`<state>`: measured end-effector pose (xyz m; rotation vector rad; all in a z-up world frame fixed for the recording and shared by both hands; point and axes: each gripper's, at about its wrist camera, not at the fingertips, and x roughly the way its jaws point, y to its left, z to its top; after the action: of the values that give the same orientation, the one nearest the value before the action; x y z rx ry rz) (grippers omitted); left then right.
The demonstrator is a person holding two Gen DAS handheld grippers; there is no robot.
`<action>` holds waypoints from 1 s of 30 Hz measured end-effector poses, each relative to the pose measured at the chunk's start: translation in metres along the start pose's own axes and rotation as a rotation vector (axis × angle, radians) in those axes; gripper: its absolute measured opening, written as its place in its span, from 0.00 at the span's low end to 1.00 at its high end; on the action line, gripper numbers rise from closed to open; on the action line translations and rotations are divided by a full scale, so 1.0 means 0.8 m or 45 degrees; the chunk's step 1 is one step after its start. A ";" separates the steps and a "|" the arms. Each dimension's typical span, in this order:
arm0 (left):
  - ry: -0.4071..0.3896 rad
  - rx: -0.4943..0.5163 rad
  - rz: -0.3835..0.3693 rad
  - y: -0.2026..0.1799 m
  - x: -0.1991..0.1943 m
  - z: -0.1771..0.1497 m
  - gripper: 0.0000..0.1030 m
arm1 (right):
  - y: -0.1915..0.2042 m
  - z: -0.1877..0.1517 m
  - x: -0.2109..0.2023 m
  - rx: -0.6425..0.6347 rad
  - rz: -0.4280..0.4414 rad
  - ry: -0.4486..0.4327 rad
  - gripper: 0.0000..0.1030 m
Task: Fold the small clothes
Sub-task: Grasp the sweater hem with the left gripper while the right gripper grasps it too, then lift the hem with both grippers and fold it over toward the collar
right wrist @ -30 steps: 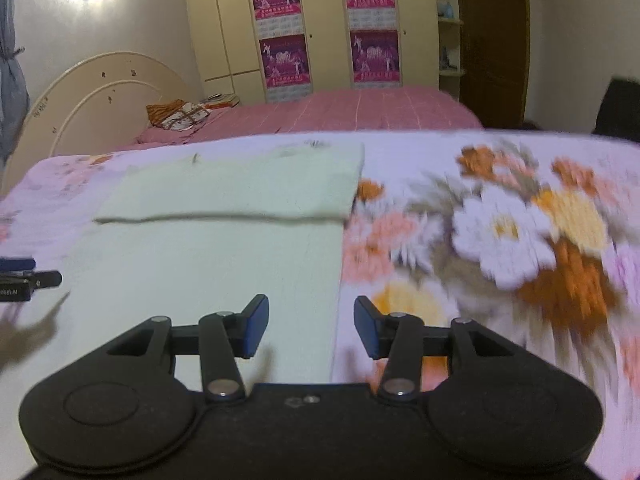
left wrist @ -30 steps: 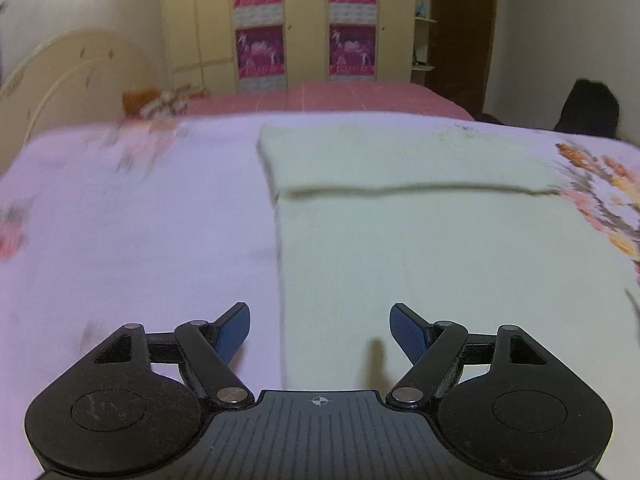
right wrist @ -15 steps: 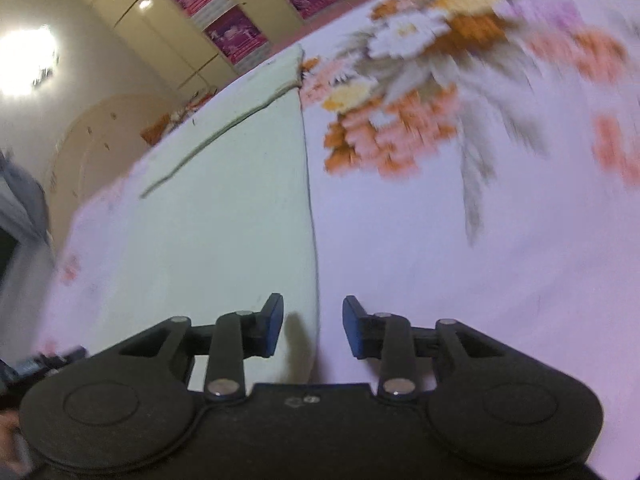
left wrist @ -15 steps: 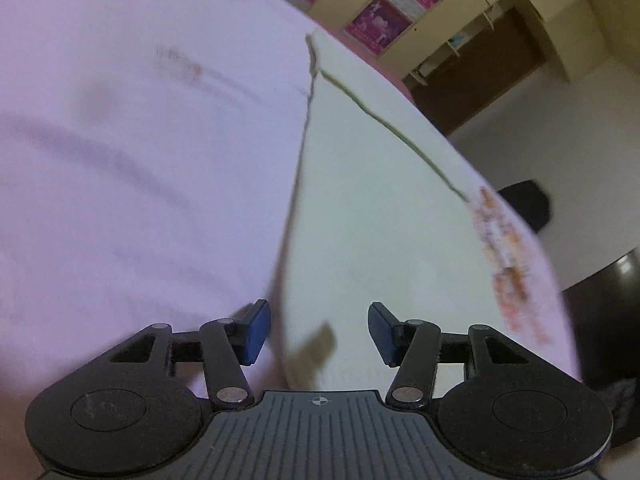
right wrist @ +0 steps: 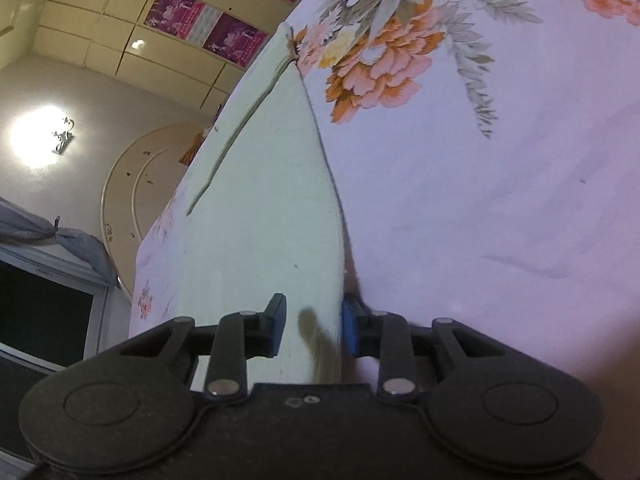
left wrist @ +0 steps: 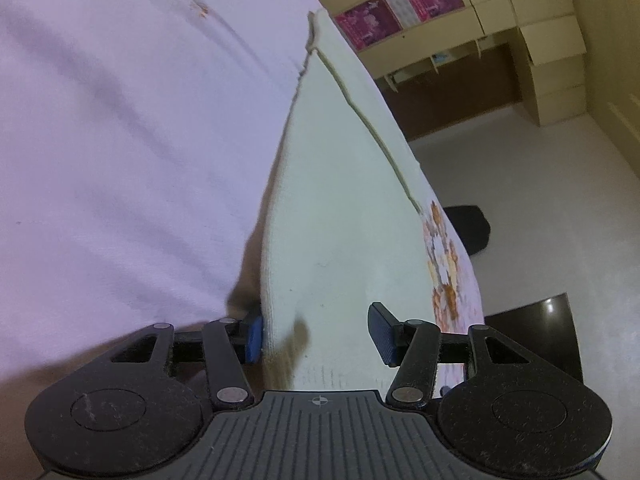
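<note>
A pale green garment lies flat on a lilac flowered bedsheet, its far end folded back over itself. My left gripper is rolled on its side at the garment's near left edge. One blue pad sits against that edge, the other stands off above the cloth, so the jaws are open around the edge. In the right wrist view the same garment runs away along the bedsheet. My right gripper straddles its near right edge. Its jaws are closing, with a gap still showing.
A cream wardrobe with magenta posters stands beyond the bed. A black object lies on the pale floor, and dark furniture stands beside the bed. A curved headboard, a wall lamp and a dark window are on the other side.
Both grippers have dropped to the bed and rolled onto their sides at the garment's near corners. Both pairs of jaws have narrowed, and each now has a side edge of the garment between them.
</note>
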<state>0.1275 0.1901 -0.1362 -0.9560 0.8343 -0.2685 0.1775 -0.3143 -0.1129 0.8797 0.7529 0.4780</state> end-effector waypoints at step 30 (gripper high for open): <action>-0.242 0.121 0.055 -0.035 -0.017 0.016 0.03 | 0.057 0.004 -0.014 -0.289 -0.057 -0.146 0.04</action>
<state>0.1321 0.1896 -0.1031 -0.8587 0.6611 -0.1754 0.1693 -0.2975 -0.0697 0.6707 0.5991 0.4594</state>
